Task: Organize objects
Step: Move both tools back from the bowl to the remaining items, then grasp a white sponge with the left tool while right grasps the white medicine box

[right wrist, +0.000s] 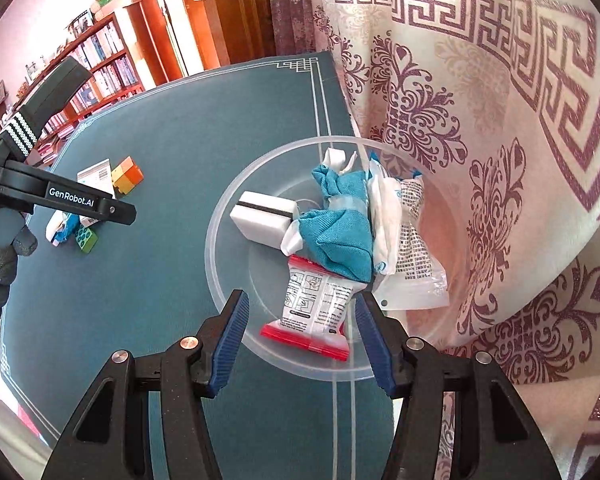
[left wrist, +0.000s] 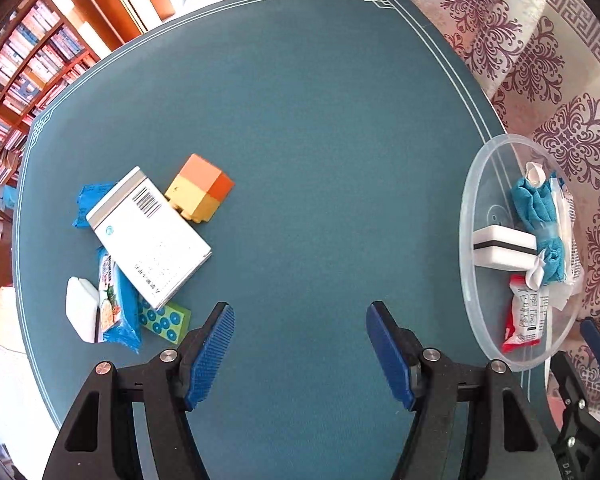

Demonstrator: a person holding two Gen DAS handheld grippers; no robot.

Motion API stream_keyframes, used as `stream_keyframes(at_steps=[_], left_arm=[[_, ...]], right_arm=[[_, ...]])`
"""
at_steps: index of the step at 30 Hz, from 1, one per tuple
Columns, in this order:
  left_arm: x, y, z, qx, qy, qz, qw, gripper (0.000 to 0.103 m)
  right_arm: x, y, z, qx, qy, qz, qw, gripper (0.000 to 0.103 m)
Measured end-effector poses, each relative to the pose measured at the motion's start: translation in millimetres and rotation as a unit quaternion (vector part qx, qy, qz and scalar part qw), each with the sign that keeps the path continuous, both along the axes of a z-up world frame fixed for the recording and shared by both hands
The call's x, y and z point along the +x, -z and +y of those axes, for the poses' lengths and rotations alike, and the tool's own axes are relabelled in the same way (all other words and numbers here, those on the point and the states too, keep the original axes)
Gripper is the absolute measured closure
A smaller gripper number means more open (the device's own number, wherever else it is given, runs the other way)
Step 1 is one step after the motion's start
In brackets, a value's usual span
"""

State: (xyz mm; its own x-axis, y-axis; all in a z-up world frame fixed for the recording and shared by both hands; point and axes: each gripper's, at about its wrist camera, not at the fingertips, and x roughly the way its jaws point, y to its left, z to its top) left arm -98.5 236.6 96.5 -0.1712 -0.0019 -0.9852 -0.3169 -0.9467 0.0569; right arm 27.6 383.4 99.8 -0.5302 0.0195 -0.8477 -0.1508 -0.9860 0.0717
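Red packet (right wrist: 315, 312), white-faced with printed diagrams and red sealed ends, lies in the clear bowl (right wrist: 220, 216) beside a teal cloth (right wrist: 340, 240). Right gripper (right wrist: 302, 332) straddles it, jaws apart; left gripper (left wrist: 300, 348) spread, holding nothing.

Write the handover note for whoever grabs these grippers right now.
Left gripper: open, empty, over bare mat.
Right gripper: open, empty, at the near rim of the bowl, red packet lying between its fingers, not gripped.
Done: in the bowl are a white sponge, blue cloth, red packet and a clear bag.
Left: pile on the mat's left side: white box, orange block, two blue packets, green block, white sponge.
Probably next: left gripper takes something from the pile.
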Motion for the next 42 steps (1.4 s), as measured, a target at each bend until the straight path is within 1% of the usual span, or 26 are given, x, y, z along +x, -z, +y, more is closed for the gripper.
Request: stream_keyframes(at_steps=[4,6,7,8,10,12,13,14,15,17,20,25,29,35,38,42], left_arm=[[8.8,-7.5,-30.8,0.005,-0.014,0.014,0.9998,0.031],[-5.0,0.5,-60.4,0.009,-0.021,0.020,0.9995,0.031],[-1.8,-0.4,-69.9,0.012,-0.025,0.021,0.9994,0.031],[-8.4,2.8,-73.0,0.013,-0.029,0.021,0.9993,0.030],[-1.8,1.3,-93.5,0.016,-0.038,0.020,0.9989,0.030],[0.8,-3.5,-113.1,0.019,-0.047,0.024,0.9984,0.029],[-1.3,7.4,-104.7,0.021,-0.053,0.025,0.9981,0.029],[-1.4,10.2,-108.6,0.023,-0.060,0.024,0.9977,0.029],[0.7,7.4,-119.2,0.027,-0.066,0.023,0.9972,0.029],[-16.2,12.6,-138.9,0.033,-0.080,0.020,0.9961,0.029],[-14.1,17.4,-156.3,0.042,-0.099,0.019,0.9941,0.029],[-5.8,20.4,-189.5,0.054,-0.125,0.022,0.9904,0.029],[-7.2,25.7,-205.2,0.064,-0.141,0.026,0.9876,0.029],[-13.4,36.9,-224.0,0.085,-0.165,0.020,0.9824,0.029],[-13.1,33.4,-239.6,0.097,-0.169,0.025,0.9805,0.029],[-28.4,35.9,-237.4,0.110,-0.163,0.034,0.9798,0.029]], right_arm=[[-5.6,-8.7,-18.4,0.003,-0.013,0.003,1.000,0.046],[-8.3,-10.6,-28.4,-0.003,-0.019,0.001,1.000,0.046],[-9.9,-11.1,-33.8,-0.003,-0.024,-0.001,1.000,0.046],[-11.2,-11.7,-39.4,0.001,-0.027,-0.001,1.000,0.046],[-14.0,-14.4,-49.1,0.001,-0.032,-0.005,0.999,0.046],[-16.0,-17.6,-56.8,-0.011,-0.036,-0.007,0.999,0.046],[-17.4,-18.8,-60.7,-0.017,-0.039,-0.010,0.999,0.046],[-18.7,-19.7,-64.6,-0.021,-0.042,-0.013,0.999,0.046],[-20.1,-20.2,-68.5,-0.026,-0.044,-0.016,0.999,0.046],[-24.0,-20.6,-74.9,-0.038,-0.048,-0.024,0.998,0.046],[-29.8,-20.9,-83.5,-0.060,-0.050,-0.035,0.996,0.046],[-41.0,-21.1,-98.1,-0.063,-0.055,-0.042,0.996,0.046],[-53.9,-18.4,-107.4,-0.079,-0.056,-0.053,0.994,0.046],[-79.5,-11.7,-140.9,-0.072,-0.085,-0.064,0.992,0.046],[-92.7,-5.8,-162.0,-0.067,-0.106,-0.067,0.990,0.046],[-112.3,4.8,-183.1,-0.069,-0.119,-0.072,0.988,0.046]])
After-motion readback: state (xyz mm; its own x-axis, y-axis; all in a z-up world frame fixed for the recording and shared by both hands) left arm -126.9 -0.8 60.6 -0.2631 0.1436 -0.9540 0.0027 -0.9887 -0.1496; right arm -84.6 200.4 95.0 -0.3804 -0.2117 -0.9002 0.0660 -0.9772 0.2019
